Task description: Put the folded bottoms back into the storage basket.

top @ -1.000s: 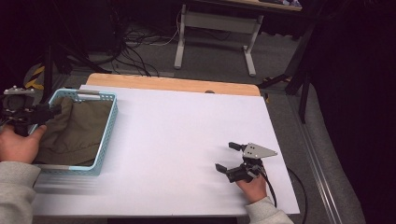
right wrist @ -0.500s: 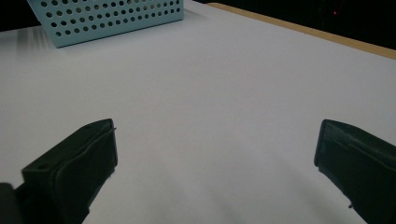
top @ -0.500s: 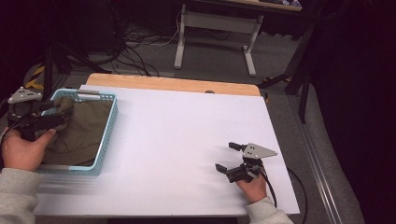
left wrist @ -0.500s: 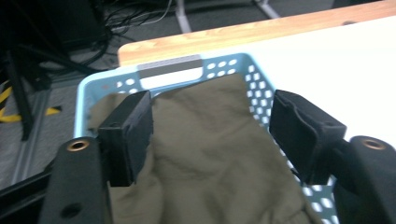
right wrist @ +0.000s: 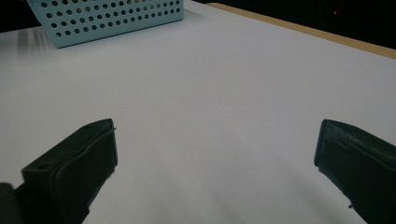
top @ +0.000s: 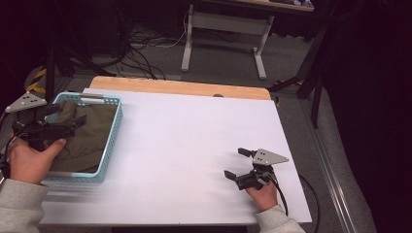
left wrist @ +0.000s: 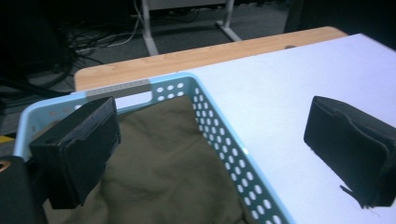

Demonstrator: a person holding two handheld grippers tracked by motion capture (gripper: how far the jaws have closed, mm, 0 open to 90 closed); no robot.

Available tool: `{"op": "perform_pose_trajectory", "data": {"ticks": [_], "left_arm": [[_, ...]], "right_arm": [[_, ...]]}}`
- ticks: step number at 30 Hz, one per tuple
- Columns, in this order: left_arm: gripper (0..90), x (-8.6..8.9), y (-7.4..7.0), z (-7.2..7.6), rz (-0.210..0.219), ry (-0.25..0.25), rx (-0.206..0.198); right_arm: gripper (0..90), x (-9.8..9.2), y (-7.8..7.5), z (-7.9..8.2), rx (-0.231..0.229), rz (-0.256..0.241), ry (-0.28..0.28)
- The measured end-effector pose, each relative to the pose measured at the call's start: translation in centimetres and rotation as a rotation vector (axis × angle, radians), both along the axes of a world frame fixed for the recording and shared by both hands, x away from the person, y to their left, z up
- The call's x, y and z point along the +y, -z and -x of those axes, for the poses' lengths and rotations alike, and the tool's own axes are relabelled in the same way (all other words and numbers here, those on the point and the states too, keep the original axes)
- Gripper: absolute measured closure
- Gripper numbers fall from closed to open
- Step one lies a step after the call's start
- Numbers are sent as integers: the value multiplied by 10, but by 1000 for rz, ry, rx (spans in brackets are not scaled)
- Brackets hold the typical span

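I see a white tabletop (top: 194,145), wood strip at far edge, dark cabled floor behind. Olive cloth (top: 87,133) lies in the blue basket (top: 112,141) at left, long axis near-to-far. Left gripper (top: 80,121) gapes wide over it; right gripper (top: 238,164) wide, holding nothing.

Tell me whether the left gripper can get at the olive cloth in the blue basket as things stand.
Probably yes: the left gripper hangs open just above the olive cloth, and the blue basket is open-topped with nothing covering the cloth.
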State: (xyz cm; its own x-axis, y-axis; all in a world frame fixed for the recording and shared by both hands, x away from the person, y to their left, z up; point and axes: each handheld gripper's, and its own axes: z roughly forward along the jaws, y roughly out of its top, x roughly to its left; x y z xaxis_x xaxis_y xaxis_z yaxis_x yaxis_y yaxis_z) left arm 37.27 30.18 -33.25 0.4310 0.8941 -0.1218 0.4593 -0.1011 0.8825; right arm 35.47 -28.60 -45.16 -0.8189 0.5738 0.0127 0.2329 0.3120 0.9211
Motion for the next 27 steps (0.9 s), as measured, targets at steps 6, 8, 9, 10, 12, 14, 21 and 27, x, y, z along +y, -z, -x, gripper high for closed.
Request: {"op": "perform_pose_trajectory", "data": {"ticks": [6, 8, 9, 10, 12, 14, 21, 27], "left_arm": [[38, -9, -3, 3, 5, 36, -32], [38, -17, -6, 5, 17, 68, -51], [37, -17, -6, 5, 17, 68, -51], [32, -20, -8, 5, 8, 71, -50], [35, -36, -14, 7, -33, 77, -70], [30, -42, -15, 7, -7, 119, -71], [28, -83, -13, 7, 11, 220, -79], [28, -113, -4, 3, 45, 294, -80]], "right_arm": [[0, 0, 0, 0, 0, 0, 0], [0, 0, 0, 0, 0, 0, 0], [0, 0, 0, 0, 0, 0, 0], [0, 0, 0, 0, 0, 0, 0], [0, 0, 0, 0, -1, 0, -1], [0, 0, 0, 0, -1, 0, -1], [0, 0, 0, 1, -1, 1, -3], [0, 0, 0, 1, 0, 0, -6]]}}
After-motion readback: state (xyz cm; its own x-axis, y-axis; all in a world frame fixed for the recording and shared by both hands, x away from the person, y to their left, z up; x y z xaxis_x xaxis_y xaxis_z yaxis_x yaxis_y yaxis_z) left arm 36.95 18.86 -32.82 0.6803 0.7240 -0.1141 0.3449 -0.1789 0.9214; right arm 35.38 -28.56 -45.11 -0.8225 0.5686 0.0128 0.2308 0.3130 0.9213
